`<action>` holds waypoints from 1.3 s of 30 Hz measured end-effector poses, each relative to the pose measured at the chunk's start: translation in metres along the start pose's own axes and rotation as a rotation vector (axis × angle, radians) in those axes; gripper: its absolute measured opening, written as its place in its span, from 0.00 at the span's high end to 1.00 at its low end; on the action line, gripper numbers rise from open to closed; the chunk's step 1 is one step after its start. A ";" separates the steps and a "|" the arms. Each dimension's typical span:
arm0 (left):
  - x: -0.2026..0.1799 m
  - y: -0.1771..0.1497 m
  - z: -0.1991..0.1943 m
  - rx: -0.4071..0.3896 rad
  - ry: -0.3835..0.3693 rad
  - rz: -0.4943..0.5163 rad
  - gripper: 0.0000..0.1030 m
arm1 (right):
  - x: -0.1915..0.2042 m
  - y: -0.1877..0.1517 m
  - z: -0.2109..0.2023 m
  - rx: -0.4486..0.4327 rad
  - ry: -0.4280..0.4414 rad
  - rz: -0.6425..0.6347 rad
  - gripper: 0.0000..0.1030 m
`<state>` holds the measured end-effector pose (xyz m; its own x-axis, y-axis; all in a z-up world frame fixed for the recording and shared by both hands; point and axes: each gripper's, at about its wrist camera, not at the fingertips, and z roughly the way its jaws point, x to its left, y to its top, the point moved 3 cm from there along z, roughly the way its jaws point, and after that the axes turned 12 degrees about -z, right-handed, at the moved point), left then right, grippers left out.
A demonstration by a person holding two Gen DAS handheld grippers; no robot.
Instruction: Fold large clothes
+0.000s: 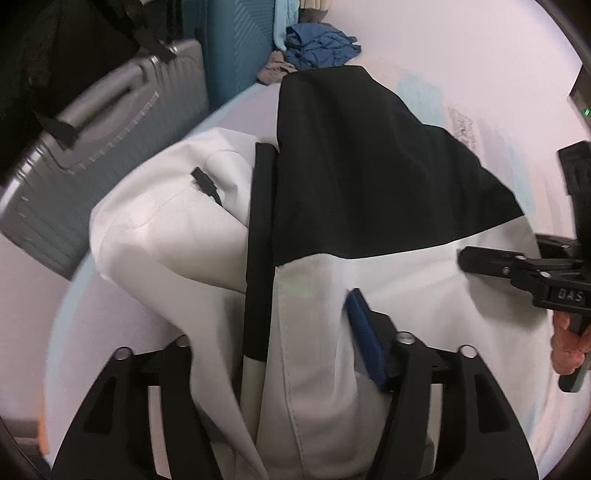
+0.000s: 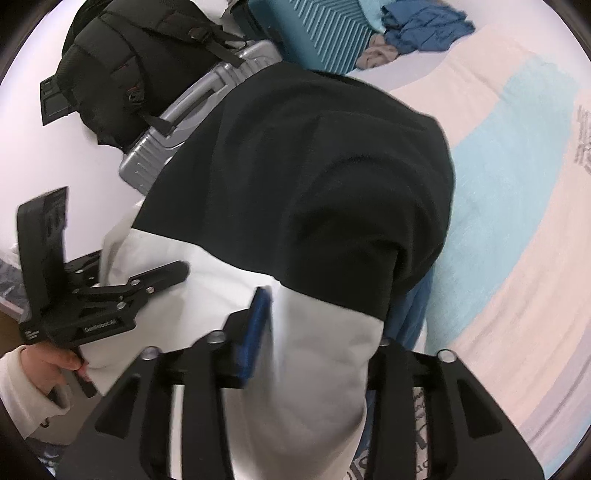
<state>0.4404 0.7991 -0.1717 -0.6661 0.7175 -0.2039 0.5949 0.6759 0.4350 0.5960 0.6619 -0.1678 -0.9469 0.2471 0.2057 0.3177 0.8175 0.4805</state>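
A large black and white jacket (image 1: 332, 206) hangs over the bed, black at the top, white below, with a black zip strip (image 1: 260, 240) down its front. My left gripper (image 1: 295, 354) is shut on its white hem; only the blue pad (image 1: 365, 339) of one finger shows, the other is buried in cloth. My right gripper (image 2: 314, 332) is shut on the white fabric of the same jacket (image 2: 295, 177), its blue pad (image 2: 255, 328) showing at the left. Each gripper shows in the other's view, the right one (image 1: 524, 273) at the right edge, the left one (image 2: 110, 295) at the left.
The bed (image 2: 517, 184) has a pale pink and light blue cover. A crumpled blue garment (image 1: 319, 46) lies at its far end by a teal ribbed case (image 2: 325, 33). A grey hard suitcase (image 1: 92, 155) with a black backpack (image 2: 122, 74) on it stands beside the bed.
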 end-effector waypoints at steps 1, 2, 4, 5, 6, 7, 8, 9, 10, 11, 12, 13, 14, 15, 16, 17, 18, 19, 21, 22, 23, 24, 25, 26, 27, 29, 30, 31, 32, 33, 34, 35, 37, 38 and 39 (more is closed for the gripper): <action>0.000 -0.001 -0.005 -0.010 0.021 -0.002 0.32 | 0.002 -0.002 -0.002 -0.005 -0.016 -0.011 0.35; -0.001 -0.002 -0.009 -0.017 0.037 -0.004 0.24 | 0.004 -0.004 -0.004 -0.010 -0.016 -0.021 0.34; 0.001 -0.003 -0.018 -0.036 0.062 -0.017 0.17 | 0.007 -0.011 -0.011 -0.019 -0.061 -0.042 0.20; 0.001 -0.004 -0.023 -0.045 0.073 -0.018 0.13 | 0.007 -0.014 -0.014 -0.029 -0.077 -0.043 0.18; 0.001 -0.006 -0.029 -0.059 0.091 -0.014 0.11 | 0.007 -0.018 -0.019 -0.040 -0.091 -0.038 0.15; 0.000 -0.008 -0.033 -0.064 0.100 -0.014 0.10 | 0.006 -0.022 -0.023 -0.048 -0.105 -0.029 0.12; 0.000 -0.010 -0.037 -0.067 0.105 -0.016 0.10 | 0.003 -0.028 -0.031 -0.061 -0.127 -0.007 0.12; -0.001 -0.012 -0.042 -0.071 0.117 -0.018 0.10 | 0.001 -0.032 -0.039 -0.073 -0.140 0.013 0.11; -0.003 -0.014 -0.052 -0.083 0.128 -0.015 0.09 | 0.000 -0.037 -0.050 -0.090 -0.161 0.028 0.10; -0.006 -0.017 -0.061 -0.094 0.134 -0.014 0.08 | -0.001 -0.040 -0.059 -0.101 -0.183 0.036 0.09; -0.008 -0.020 -0.069 -0.105 0.140 -0.013 0.06 | 0.000 -0.044 -0.070 -0.118 -0.207 0.042 0.08; -0.013 -0.024 -0.081 -0.124 0.147 -0.006 0.06 | 0.001 -0.047 -0.083 -0.137 -0.227 0.048 0.07; -0.017 -0.029 -0.094 -0.145 0.151 -0.005 0.06 | 0.004 -0.053 -0.100 -0.166 -0.243 0.055 0.07; -0.023 -0.033 -0.106 -0.164 0.152 -0.005 0.06 | 0.008 -0.057 -0.115 -0.188 -0.253 0.057 0.07; -0.029 -0.040 -0.121 -0.178 0.153 -0.005 0.06 | 0.013 -0.062 -0.132 -0.210 -0.269 0.058 0.07; -0.035 -0.046 -0.134 -0.189 0.154 -0.006 0.06 | 0.018 -0.067 -0.145 -0.225 -0.273 0.054 0.07; -0.043 -0.055 -0.152 -0.204 0.149 -0.008 0.06 | 0.026 -0.074 -0.162 -0.243 -0.279 0.046 0.07; -0.049 -0.062 -0.165 -0.218 0.149 -0.011 0.06 | 0.034 -0.081 -0.177 -0.256 -0.294 0.039 0.07; -0.062 -0.080 -0.193 -0.246 0.153 -0.014 0.06 | 0.048 -0.094 -0.207 -0.277 -0.293 0.027 0.07; -0.070 -0.094 -0.212 -0.264 0.152 -0.018 0.06 | 0.055 -0.101 -0.220 -0.287 -0.295 0.027 0.07; -0.078 -0.108 -0.229 -0.275 0.156 -0.021 0.06 | 0.066 -0.112 -0.238 -0.298 -0.301 0.023 0.07; -0.086 -0.123 -0.246 -0.282 0.168 -0.027 0.06 | 0.079 -0.126 -0.257 -0.307 -0.302 0.009 0.07; -0.091 -0.134 -0.257 -0.285 0.169 -0.031 0.06 | 0.090 -0.137 -0.272 -0.317 -0.303 -0.001 0.07; -0.098 -0.152 -0.276 -0.294 0.153 -0.043 0.06 | 0.097 -0.148 -0.285 -0.329 -0.301 -0.005 0.07; -0.103 -0.168 -0.290 -0.305 0.150 -0.052 0.06 | 0.108 -0.164 -0.300 -0.347 -0.295 -0.007 0.07; -0.109 -0.199 -0.313 -0.332 0.182 -0.077 0.05 | 0.127 -0.194 -0.322 -0.359 -0.300 -0.027 0.07; -0.111 -0.217 -0.325 -0.339 0.180 -0.097 0.05 | 0.138 -0.212 -0.332 -0.362 -0.317 -0.034 0.07; -0.113 -0.230 -0.332 -0.343 0.173 -0.108 0.05 | 0.146 -0.228 -0.338 -0.362 -0.331 -0.037 0.07; -0.114 -0.245 -0.339 -0.345 0.168 -0.118 0.05 | 0.151 -0.238 -0.340 -0.361 -0.336 -0.037 0.07; -0.117 -0.264 -0.347 -0.349 0.170 -0.119 0.06 | 0.158 -0.254 -0.344 -0.359 -0.334 -0.036 0.07; -0.117 -0.276 -0.352 -0.351 0.174 -0.117 0.06 | 0.164 -0.269 -0.345 -0.359 -0.332 -0.024 0.07; -0.117 -0.288 -0.355 -0.349 0.175 -0.117 0.06 | 0.166 -0.278 -0.345 -0.354 -0.340 -0.013 0.07; -0.115 -0.316 -0.360 -0.331 0.138 -0.121 0.06 | 0.176 -0.299 -0.339 -0.319 -0.383 0.032 0.07; -0.113 -0.326 -0.361 -0.329 0.121 -0.125 0.06 | 0.182 -0.308 -0.337 -0.312 -0.394 0.049 0.07; -0.108 -0.337 -0.362 -0.329 0.112 -0.128 0.06 | 0.186 -0.314 -0.334 -0.308 -0.404 0.056 0.07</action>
<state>0.1492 0.4324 0.0209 -0.7818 0.5953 -0.1858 0.3388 0.6556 0.6748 0.3368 0.2776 0.0048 -0.8523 0.5171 -0.0781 0.3109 0.6211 0.7194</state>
